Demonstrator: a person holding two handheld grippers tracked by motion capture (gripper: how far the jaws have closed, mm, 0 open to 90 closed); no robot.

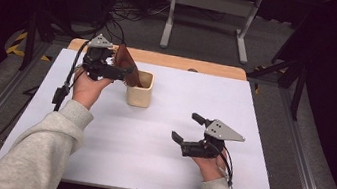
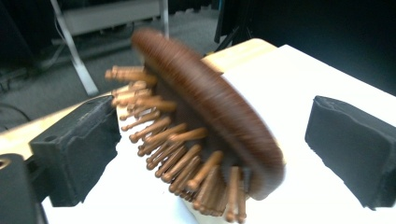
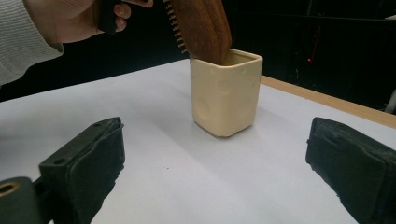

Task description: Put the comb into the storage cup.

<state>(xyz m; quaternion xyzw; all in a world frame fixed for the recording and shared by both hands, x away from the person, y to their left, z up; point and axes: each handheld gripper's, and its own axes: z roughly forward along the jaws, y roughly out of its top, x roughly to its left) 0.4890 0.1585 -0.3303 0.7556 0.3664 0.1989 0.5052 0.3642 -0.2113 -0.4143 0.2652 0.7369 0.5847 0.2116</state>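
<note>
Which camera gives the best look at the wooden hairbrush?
The left gripper view: the hairbrush looms close, pegs and rounded back plain, though blurred. The right gripper view shows its head leaning out of the cream cup. The high view shows it small and dark beside the left gripper.

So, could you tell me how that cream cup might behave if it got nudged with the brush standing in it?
The cup looks light and stands free on the white table, so a nudge would probably slide it. The wooden brush leans out well above its rim, so it may tip toward that side. Its squarish walls make rolling unlikely.
</note>
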